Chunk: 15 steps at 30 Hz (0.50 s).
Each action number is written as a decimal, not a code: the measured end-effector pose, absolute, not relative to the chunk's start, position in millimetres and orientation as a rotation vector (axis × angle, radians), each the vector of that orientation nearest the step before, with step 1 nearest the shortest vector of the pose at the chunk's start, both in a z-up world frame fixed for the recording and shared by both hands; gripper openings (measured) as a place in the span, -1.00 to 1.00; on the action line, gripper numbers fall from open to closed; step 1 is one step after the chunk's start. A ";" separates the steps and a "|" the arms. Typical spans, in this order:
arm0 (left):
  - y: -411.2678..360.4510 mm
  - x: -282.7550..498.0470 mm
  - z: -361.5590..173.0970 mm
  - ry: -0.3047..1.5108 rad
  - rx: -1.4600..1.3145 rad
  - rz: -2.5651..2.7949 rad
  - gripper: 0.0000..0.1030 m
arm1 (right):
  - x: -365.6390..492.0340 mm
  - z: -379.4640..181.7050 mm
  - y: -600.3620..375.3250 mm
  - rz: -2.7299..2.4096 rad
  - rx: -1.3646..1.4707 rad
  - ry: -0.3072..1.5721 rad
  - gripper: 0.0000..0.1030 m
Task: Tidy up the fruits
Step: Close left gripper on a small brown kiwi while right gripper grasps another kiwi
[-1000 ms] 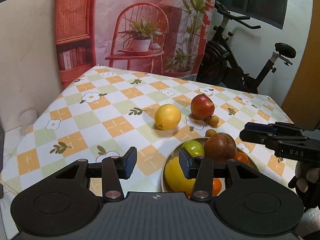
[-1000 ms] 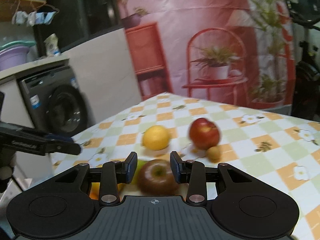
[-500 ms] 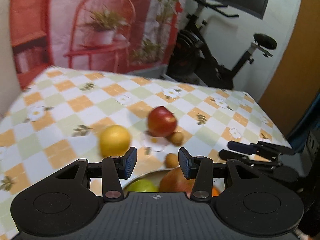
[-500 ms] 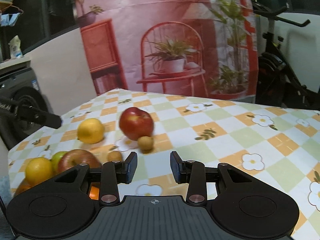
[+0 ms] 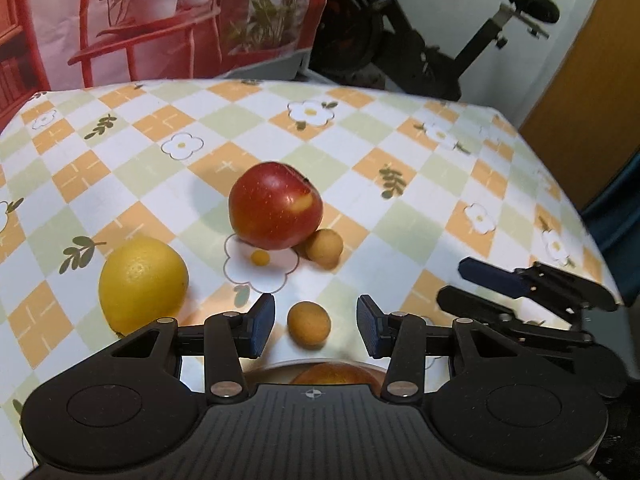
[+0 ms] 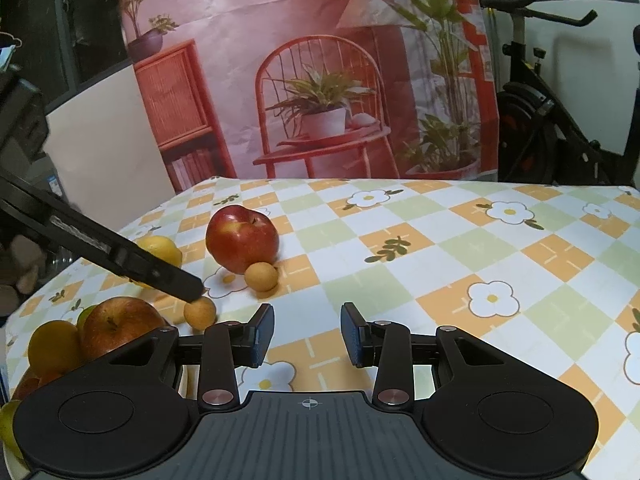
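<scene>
Since a second ago, my left jaws (image 5: pixel 316 326) swung from the bowl (image 5: pixel 276 370) to straddle a round longan (image 5: pixel 309 323), open; right jaws (image 6: pixel 307 334) open, empty.

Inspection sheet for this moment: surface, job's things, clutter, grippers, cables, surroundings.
Surface: checkered floral tablecloth covering the table.
Job's things: red apple, lemon and two small round brown fruits loose on the cloth; bowl holding an apple, orange and others.
Clutter: nothing seen.
Grippers: left gripper open, nearer small fruit between its jaws, untouched; right gripper open, empty.
Cables: nothing seen.
Surroundings: printed backdrop, exercise bike.
</scene>
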<state>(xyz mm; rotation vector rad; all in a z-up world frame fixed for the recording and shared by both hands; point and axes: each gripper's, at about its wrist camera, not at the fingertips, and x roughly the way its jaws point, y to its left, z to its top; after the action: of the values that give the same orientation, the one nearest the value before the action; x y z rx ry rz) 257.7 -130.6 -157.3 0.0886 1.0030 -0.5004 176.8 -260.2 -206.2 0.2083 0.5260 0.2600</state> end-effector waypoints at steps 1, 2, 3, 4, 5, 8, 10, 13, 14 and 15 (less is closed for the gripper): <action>-130.2 259.0 -158.0 1.007 0.092 -0.498 -0.08 | 176.3 -206.5 -261.1 0.261 0.214 0.524 -0.32; -130.4 260.5 -158.2 1.010 0.095 -0.497 -0.08 | 175.8 -206.9 -262.0 0.262 0.221 0.523 -0.32; -131.4 261.7 -159.0 1.014 0.098 -0.497 -0.08 | 175.1 -206.9 -262.9 0.264 0.226 0.522 -0.32; -132.3 262.9 -159.9 1.019 0.100 -0.498 -0.08 | 174.9 -207.2 -263.3 0.266 0.230 0.521 -0.32; -133.6 263.9 -160.5 1.022 0.104 -0.497 -0.08 | 174.8 -207.5 -263.6 0.269 0.234 0.521 -0.32; -136.2 266.0 -162.6 1.034 0.114 -0.492 -0.08 | 174.4 -207.5 -264.6 0.272 0.243 0.519 -0.32; -136.6 265.9 -164.4 1.042 0.124 -0.488 -0.15 | 174.7 -207.5 -264.4 0.274 0.245 0.520 -0.32; -136.9 265.2 -167.2 1.051 0.134 -0.490 -0.46 | 175.0 -208.2 -264.0 0.281 0.252 0.525 -0.32; -137.0 264.5 -167.2 1.046 0.136 -0.491 -0.46 | 175.2 -208.1 -263.8 0.282 0.253 0.526 -0.32; -137.0 263.9 -167.3 1.042 0.139 -0.492 -0.46 | 175.4 -208.1 -263.5 0.284 0.253 0.527 -0.32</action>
<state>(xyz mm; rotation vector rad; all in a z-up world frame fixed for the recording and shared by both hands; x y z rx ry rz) 263.9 -137.0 -167.3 0.1392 1.0421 -0.4919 175.4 -263.5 -208.1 0.2532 0.5271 0.2838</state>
